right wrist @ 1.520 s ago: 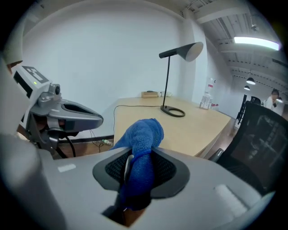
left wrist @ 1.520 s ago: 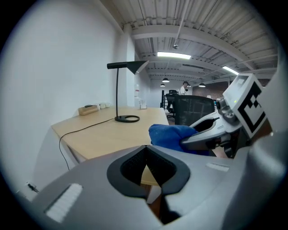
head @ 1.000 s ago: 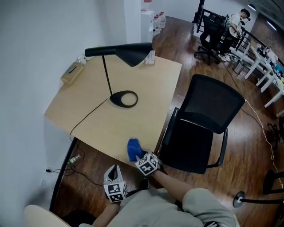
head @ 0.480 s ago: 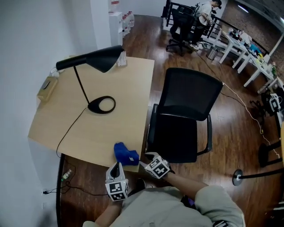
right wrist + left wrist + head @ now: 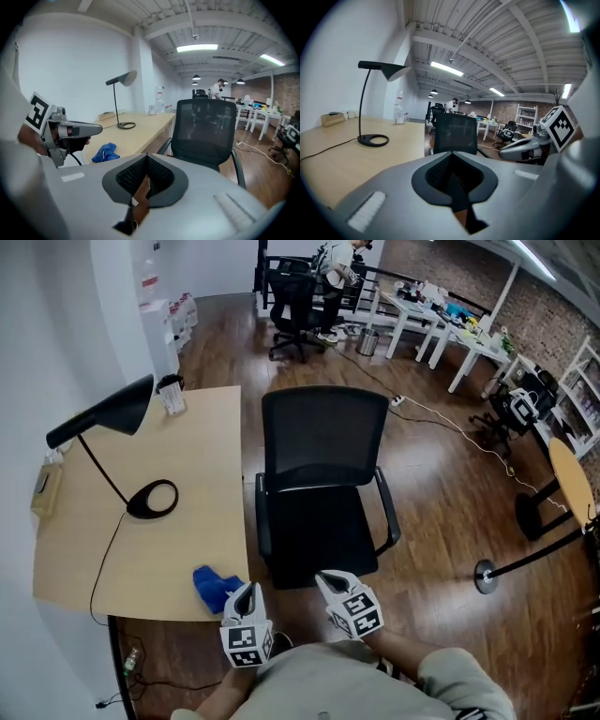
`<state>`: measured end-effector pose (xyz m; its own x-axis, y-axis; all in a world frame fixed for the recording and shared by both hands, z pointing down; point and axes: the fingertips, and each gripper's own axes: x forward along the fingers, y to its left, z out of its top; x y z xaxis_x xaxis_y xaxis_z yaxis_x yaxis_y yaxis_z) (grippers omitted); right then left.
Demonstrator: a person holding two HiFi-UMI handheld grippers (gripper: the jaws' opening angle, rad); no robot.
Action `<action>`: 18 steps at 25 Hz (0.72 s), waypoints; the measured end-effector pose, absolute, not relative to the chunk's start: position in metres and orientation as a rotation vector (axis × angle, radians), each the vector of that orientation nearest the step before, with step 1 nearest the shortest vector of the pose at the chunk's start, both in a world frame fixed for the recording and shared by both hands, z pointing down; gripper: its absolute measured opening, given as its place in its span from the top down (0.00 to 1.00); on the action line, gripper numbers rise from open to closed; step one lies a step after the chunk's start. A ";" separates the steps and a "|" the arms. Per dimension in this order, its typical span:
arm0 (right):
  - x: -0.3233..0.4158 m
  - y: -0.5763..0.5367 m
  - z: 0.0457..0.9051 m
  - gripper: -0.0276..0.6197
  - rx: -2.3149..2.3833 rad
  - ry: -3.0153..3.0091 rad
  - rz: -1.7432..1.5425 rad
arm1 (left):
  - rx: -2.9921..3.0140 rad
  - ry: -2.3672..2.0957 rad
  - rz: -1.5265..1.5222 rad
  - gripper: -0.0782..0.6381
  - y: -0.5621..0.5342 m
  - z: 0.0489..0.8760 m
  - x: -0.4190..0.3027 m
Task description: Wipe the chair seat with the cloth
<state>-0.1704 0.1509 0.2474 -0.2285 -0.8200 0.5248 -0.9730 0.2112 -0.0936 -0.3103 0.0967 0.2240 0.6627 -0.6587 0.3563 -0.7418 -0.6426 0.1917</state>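
Observation:
The blue cloth (image 5: 215,586) lies crumpled on the wooden desk (image 5: 141,549) near its front corner, also in the right gripper view (image 5: 106,152). The black office chair's seat (image 5: 314,535) is bare, right of the desk; its mesh back (image 5: 206,124) faces me. My left gripper (image 5: 246,594) hovers just right of the cloth, apart from it, jaws shut and empty (image 5: 452,176). My right gripper (image 5: 330,579) hangs in front of the seat's near edge, jaws shut with nothing between them (image 5: 145,180).
A black desk lamp (image 5: 141,493) with its cord stands on the desk. A round floor stand base (image 5: 486,575) sits right of the chair. White tables, another chair and a person are at the far end of the room.
The right gripper has left the cloth and moved right, in front of the chair. The cloth stays on the desk. The head view has swung so the chair sits in the middle.

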 end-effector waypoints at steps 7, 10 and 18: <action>-0.119 0.232 0.193 0.95 1.798 -2.165 0.430 | 2.665 -0.997 0.294 0.88 0.161 0.178 -0.227; -0.095 0.275 0.180 0.95 1.840 -2.198 0.397 | 2.694 -0.994 0.261 0.88 0.202 0.167 -0.193; -0.047 0.369 0.177 0.95 1.893 -2.281 0.428 | 2.749 -1.040 0.338 0.88 0.306 0.167 -0.135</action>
<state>-0.0469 0.3688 0.1772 -0.1946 -0.9366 0.2913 -0.9785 0.1647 -0.1240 -0.1346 0.3058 0.1673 0.7290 -0.6270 0.2747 -0.6686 -0.7383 0.0891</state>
